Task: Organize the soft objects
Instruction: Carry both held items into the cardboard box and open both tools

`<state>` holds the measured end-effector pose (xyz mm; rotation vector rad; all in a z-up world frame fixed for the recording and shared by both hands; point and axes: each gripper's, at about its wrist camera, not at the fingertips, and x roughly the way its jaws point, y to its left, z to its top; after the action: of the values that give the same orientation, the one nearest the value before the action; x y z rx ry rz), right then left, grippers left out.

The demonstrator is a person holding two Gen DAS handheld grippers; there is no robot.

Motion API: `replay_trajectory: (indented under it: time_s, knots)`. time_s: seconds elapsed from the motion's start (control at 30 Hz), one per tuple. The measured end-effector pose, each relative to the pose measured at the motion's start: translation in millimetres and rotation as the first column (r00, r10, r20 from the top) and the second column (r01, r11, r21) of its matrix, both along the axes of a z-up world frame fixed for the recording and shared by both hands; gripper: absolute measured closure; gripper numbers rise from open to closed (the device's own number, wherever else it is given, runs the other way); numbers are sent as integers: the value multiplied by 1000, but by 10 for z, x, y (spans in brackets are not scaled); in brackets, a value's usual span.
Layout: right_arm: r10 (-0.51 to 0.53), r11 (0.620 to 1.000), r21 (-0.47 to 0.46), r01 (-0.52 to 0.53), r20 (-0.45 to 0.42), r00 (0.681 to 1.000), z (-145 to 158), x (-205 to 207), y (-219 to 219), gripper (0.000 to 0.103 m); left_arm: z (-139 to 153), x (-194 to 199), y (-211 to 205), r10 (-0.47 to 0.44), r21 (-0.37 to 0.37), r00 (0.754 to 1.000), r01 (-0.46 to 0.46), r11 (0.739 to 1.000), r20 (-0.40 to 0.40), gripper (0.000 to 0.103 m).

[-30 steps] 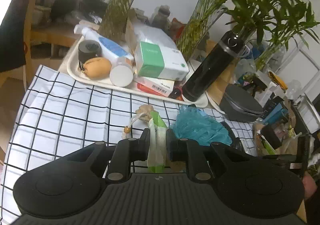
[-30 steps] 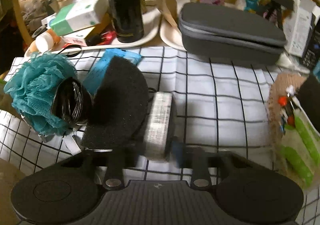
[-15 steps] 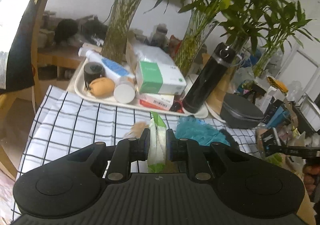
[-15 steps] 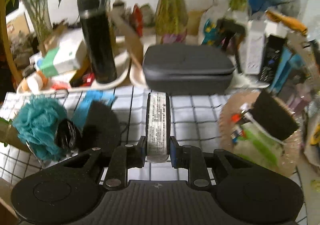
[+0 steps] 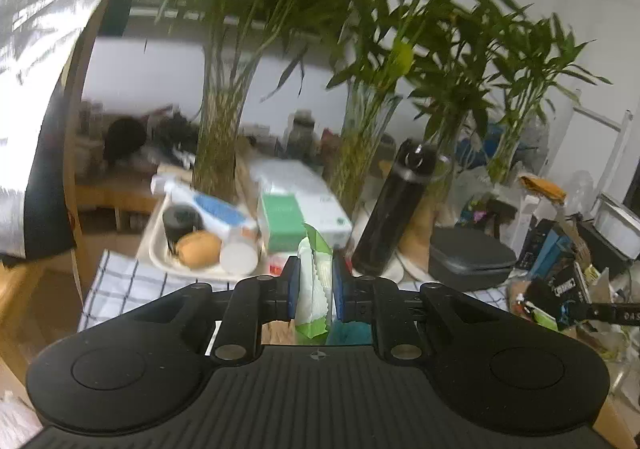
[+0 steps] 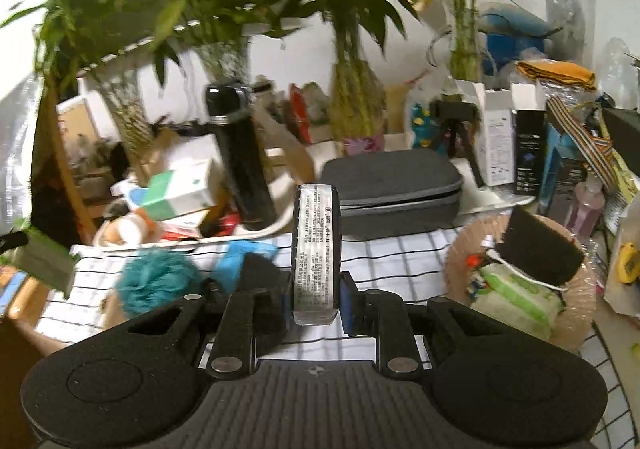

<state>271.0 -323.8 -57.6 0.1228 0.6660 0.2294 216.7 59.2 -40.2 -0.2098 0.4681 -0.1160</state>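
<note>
Right wrist view: right tongs (image 6: 316, 303) clamp a printed pack (image 6: 315, 249); woven basket (image 6: 460, 261) holds black sponge (image 6: 540, 249).

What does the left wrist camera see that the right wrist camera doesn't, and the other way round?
Only the left view: the left claw shut on a green-and-white packet, and a brown roll on the tray.

Only the right view: the right claw shut on a black pack with a white label, and a round woven basket holding a black sponge.

Both: the black flask, grey case, green-and-white box, checked cloth.
</note>
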Motion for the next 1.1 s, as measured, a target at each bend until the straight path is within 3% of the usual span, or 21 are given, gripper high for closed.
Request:
replay_trajectory:
  time_s: [0.4,0.57,0.87,1.1]
  knots:
    - [147,986,68,-151,59,987,198,-491,254,77,420,-413,-263,-98,60,993,94,994,72,86]
    - [208,974,79,-213,60,976,245,-616,372,77,547,-580,-400,-158,84,986,152,985,62,86]
    - [269,960,74,-269,9,963,245,-801,503,77,648,-831,-621,-276,107,960,278,954,-40,86]
    - [272,961,57,-269,-51,961,189,-930,535,77,508,-900,-690,-301,97,942,317,943,-148,86]
